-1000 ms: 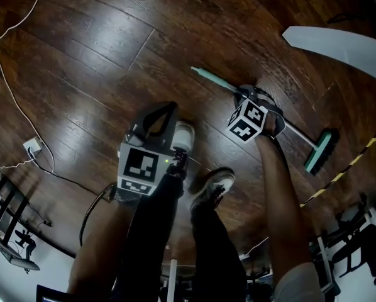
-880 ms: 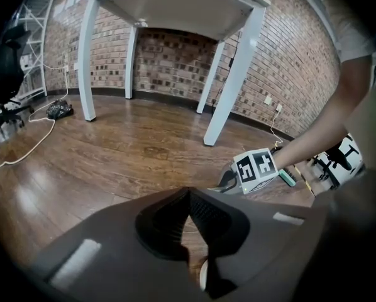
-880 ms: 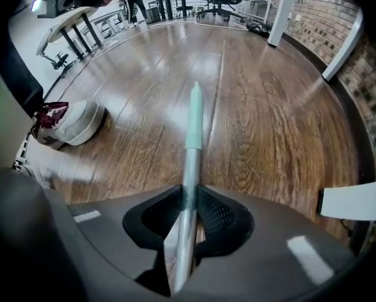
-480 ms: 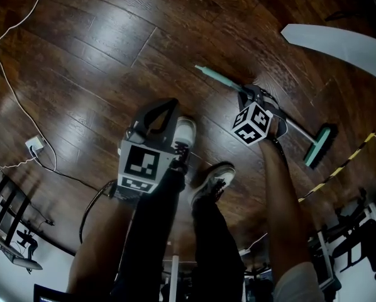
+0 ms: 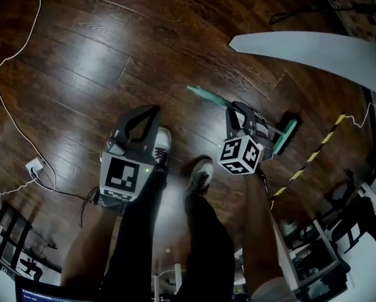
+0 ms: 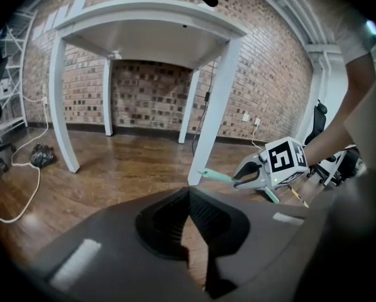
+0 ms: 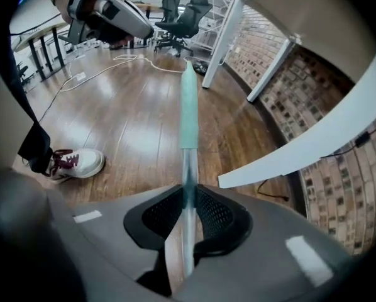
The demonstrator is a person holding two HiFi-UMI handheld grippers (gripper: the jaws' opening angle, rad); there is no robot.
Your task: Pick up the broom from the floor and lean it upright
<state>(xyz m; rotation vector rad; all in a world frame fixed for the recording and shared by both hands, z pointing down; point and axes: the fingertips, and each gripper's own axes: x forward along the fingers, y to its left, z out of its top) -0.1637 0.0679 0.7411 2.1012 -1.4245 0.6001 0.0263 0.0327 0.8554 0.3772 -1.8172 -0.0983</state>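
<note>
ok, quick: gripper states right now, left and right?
Left hand-held gripper: closed, nothing between the jaws.
Right hand-held gripper: jaws have just been closing, now clamped on the broom handle.

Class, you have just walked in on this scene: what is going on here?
A person stands on a wooden floor with a gripper in each hand. The right gripper, whose jaws have just been closing, is shut on the handle of the broom, and its teal grip end is in the air. The left gripper is shut and empty. The broom is not yet leaned upright.
</note>
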